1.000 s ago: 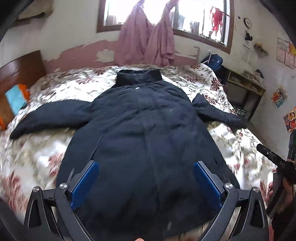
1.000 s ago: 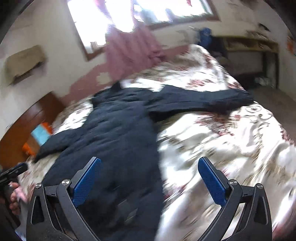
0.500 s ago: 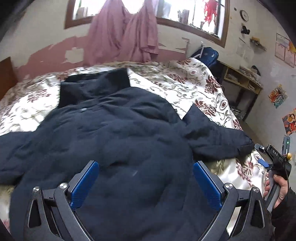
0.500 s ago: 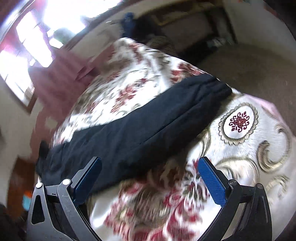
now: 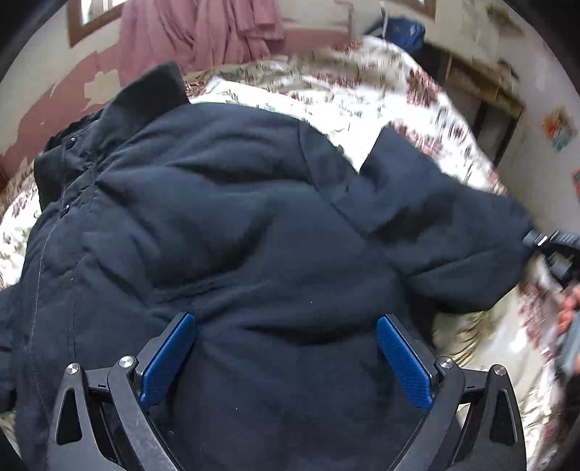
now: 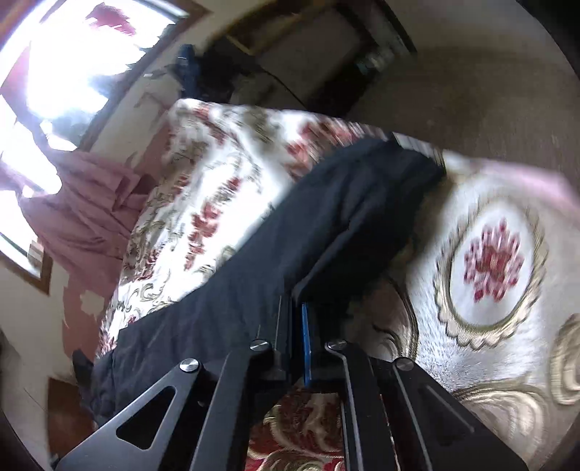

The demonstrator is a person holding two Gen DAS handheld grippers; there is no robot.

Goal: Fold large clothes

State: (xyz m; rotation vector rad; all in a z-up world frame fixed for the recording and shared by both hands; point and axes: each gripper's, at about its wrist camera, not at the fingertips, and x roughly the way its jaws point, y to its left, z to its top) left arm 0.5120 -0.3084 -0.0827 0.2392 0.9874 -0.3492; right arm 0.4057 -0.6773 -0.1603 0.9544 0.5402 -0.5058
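A large dark navy coat [image 5: 235, 235] lies spread on the flowered bedspread [image 5: 326, 98], collar [image 5: 145, 105] toward the far wall. My left gripper [image 5: 286, 358] hovers open just above the coat's body, blue pads wide apart with nothing pinched. The coat's right sleeve [image 6: 344, 217] runs out toward the bed's edge. My right gripper [image 6: 297, 319] has its jaws closing tight on the sleeve's near edge, dark fabric caught between the pads. In the left wrist view the right gripper [image 5: 547, 242] meets the sleeve's cuff at the far right.
Pink curtains [image 5: 203, 32] hang under the window [image 6: 72, 54] on the far wall. A blue bag [image 5: 402, 30] and a wooden shelf [image 5: 482, 94] stand beyond the bed. Brown floor [image 6: 471, 72] lies past the bed's corner. A person's hand [image 5: 571, 311] shows at the right edge.
Both grippers moved down and closer to the coat. The right gripper rolled, reached the sleeve and went from wide open to shut on it. The left stayed open.
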